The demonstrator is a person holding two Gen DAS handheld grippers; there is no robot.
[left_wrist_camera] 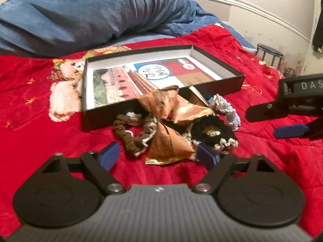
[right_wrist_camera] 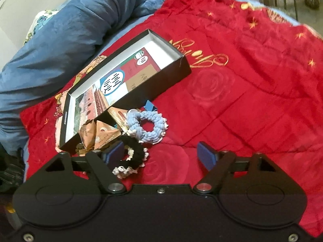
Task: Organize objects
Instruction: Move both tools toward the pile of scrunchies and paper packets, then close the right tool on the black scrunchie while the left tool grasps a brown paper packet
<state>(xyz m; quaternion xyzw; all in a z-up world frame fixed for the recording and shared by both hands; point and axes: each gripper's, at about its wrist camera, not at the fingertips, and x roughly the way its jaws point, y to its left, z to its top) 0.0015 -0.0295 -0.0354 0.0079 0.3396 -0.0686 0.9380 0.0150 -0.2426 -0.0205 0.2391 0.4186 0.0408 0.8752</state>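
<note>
Gold packet (left_wrist_camera: 168, 147) between left claw (left_wrist_camera: 159, 156) fingers

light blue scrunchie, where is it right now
In the right wrist view the light blue scrunchie lies on the red blanket, just off the black box, beside the black scrunchie.

The bedspread (right_wrist_camera: 252, 100) was bright red with gold stars and script, the box (right_wrist_camera: 177, 68) black outside and white inside, the scrunchies light blue (right_wrist_camera: 145, 129), black-and-white (right_wrist_camera: 133, 157) and brown (left_wrist_camera: 129, 135), the blanket (left_wrist_camera: 90, 16) plain blue.
</note>
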